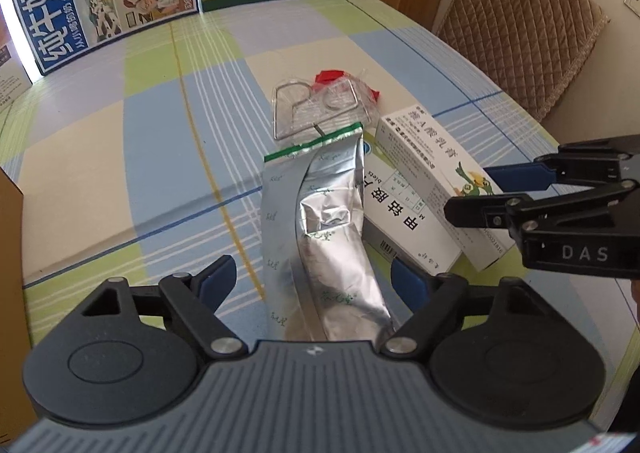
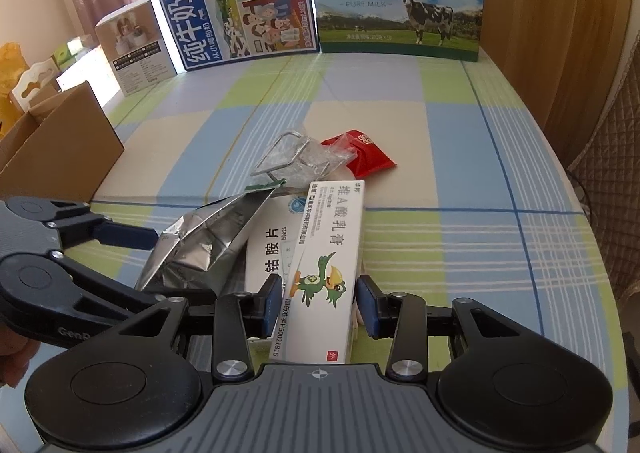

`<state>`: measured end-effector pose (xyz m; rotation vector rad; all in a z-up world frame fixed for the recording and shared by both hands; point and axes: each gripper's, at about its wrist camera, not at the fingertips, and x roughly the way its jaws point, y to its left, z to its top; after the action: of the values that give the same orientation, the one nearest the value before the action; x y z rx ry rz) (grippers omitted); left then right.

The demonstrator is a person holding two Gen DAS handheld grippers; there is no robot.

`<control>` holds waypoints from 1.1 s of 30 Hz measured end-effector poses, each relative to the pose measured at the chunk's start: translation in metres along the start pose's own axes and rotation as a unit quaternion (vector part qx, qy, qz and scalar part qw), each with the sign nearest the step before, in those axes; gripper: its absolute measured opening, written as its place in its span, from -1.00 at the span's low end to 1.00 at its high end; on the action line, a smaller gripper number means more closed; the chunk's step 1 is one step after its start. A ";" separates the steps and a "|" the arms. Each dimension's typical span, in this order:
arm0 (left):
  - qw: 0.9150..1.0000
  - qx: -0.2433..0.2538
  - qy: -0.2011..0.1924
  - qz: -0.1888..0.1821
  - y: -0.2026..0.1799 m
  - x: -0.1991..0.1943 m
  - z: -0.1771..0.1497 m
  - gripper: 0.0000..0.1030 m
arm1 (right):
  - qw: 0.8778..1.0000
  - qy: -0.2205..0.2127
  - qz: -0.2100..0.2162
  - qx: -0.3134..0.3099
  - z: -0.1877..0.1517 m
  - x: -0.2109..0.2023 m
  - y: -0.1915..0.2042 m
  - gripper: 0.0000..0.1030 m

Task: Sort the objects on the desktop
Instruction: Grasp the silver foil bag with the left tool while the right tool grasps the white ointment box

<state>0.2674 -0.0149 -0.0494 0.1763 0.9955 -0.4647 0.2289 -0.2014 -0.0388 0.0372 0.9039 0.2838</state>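
Desktop objects: a small heap lies near the middle of the bench (image 2: 460,133), which is covered by a checked cloth in blue, green and cream.
Foil pouch (image 1: 320,221): silver, creased, green strip at its far end; lies lengthwise on the cloth, touching the larger white box on its right.
Ointment box (image 2: 320,277): long, white, printed with a green cartoon bird; rests on top of the larger white medicine box (image 2: 268,253).
Wire rack (image 1: 296,109): bent metal frame at the far end of the pouch, with crumpled clear plastic (image 1: 348,97) over it.
Red packet (image 2: 360,157): lies just behind the plastic, partly covered by it.
Left tongs (image 1: 312,277): spread, one blue pad on each side of the near part of the foil pouch; neither pad presses on it.
Right tongs (image 2: 320,305): the ointment box sits between the blue pads; the left pad meets the box edge, a narrow gap shows at the right pad, so a firm pinch cannot be confirmed.
Background: two milk cartons (image 2: 400,1) stand upright along the far edge of the bench; an open cardboard box (image 2: 60,141) stands at the left.
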 end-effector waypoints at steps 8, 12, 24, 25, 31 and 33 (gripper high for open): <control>1.000 -0.005 0.020 -0.004 0.004 0.009 -0.003 -0.09 | 1.000 0.004 -0.009 -0.007 0.000 0.009 0.001 -0.27; 1.000 0.002 0.026 -0.007 0.000 0.003 -0.007 -0.21 | 1.000 0.003 -0.006 -0.005 -0.003 0.007 0.002 -0.29; 0.998 0.010 0.053 -0.013 -0.025 -0.046 -0.069 -0.32 | 0.999 0.014 0.022 0.027 -0.060 -0.043 0.009 -0.32; 0.998 0.012 0.055 -0.013 -0.028 -0.050 -0.076 -0.32 | 0.999 0.017 0.022 0.028 -0.068 -0.048 0.012 -0.32; 0.997 0.027 0.073 -0.014 -0.047 -0.073 -0.105 -0.33 | 0.998 0.038 0.021 0.035 -0.110 -0.074 0.031 -0.32; 0.996 0.032 0.080 -0.014 -0.050 -0.078 -0.112 -0.32 | 0.998 0.046 0.015 0.031 -0.120 -0.077 0.035 -0.32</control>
<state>0.1234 0.0026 -0.0408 0.2602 1.1408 -0.5150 0.0826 -0.1977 -0.0492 0.0955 1.0044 0.2876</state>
